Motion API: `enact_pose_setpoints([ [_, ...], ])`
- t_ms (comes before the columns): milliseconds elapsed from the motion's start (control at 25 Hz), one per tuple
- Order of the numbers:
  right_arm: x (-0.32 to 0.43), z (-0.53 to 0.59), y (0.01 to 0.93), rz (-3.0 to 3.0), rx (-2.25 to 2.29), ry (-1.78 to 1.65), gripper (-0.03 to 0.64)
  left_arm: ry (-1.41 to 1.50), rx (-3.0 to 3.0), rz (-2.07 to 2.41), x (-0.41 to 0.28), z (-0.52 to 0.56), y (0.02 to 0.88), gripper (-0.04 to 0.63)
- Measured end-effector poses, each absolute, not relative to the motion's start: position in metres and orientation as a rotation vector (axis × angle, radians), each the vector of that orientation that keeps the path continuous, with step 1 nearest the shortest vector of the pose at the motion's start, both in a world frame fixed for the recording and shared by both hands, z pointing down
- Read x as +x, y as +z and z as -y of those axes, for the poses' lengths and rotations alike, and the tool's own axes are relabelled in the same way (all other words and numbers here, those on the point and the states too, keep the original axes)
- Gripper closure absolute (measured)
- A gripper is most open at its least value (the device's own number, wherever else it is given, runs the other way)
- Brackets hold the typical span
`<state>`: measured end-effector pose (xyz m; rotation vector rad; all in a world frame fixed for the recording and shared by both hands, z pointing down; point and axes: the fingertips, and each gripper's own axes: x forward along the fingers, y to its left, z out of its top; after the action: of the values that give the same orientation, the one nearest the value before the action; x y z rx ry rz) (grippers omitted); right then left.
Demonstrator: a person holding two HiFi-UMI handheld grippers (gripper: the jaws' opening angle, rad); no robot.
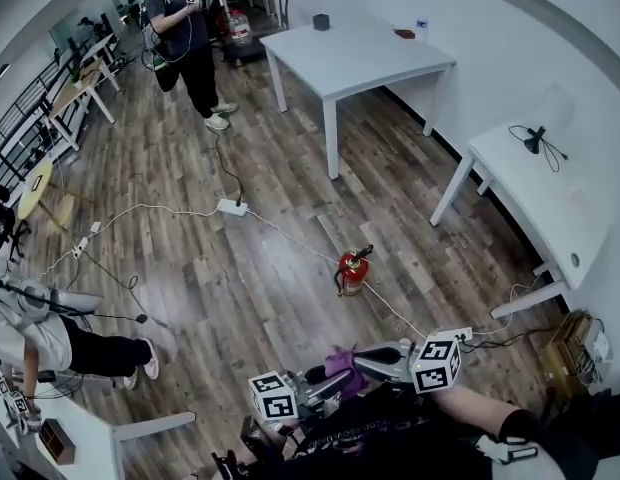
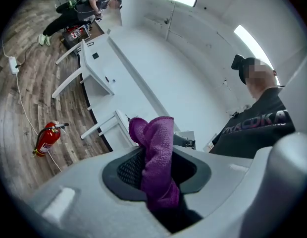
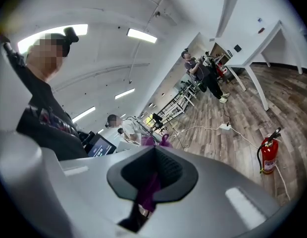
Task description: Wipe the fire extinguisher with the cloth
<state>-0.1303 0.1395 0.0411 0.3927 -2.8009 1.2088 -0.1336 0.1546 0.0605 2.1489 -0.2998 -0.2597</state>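
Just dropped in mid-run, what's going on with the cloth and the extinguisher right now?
A person holds a gripper in each hand. The left gripper and the right gripper are both shut on the same purple cloth, which is held up between them. The red fire extinguisher stands upright on the wooden floor ahead, apart from both grippers. The cloth is not touching it, so the wiping is not yet under way.

Head view: high up, looks steeply down; fire extinguisher (image 1: 352,271) far off on floor (image 1: 240,288). Left & right gripper views: close behind own jaws, approx level. All 3 share fire extinguisher, floor.
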Motion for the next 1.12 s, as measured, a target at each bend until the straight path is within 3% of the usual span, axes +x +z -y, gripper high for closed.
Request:
enact_pose_setpoints([
  [720, -0.068, -0.175, 0.044, 2.783, 0.255, 1.160, 0.617, -0.116, 2.152, 0.374, -0.077, -0.198, 0.054, 0.477],
  [1120, 0.047, -0.184, 0.024, 2.827, 0.128, 1.054, 0.617, -0.207, 2.195, 0.574, 0.017, -0.208, 0.030, 0.474],
])
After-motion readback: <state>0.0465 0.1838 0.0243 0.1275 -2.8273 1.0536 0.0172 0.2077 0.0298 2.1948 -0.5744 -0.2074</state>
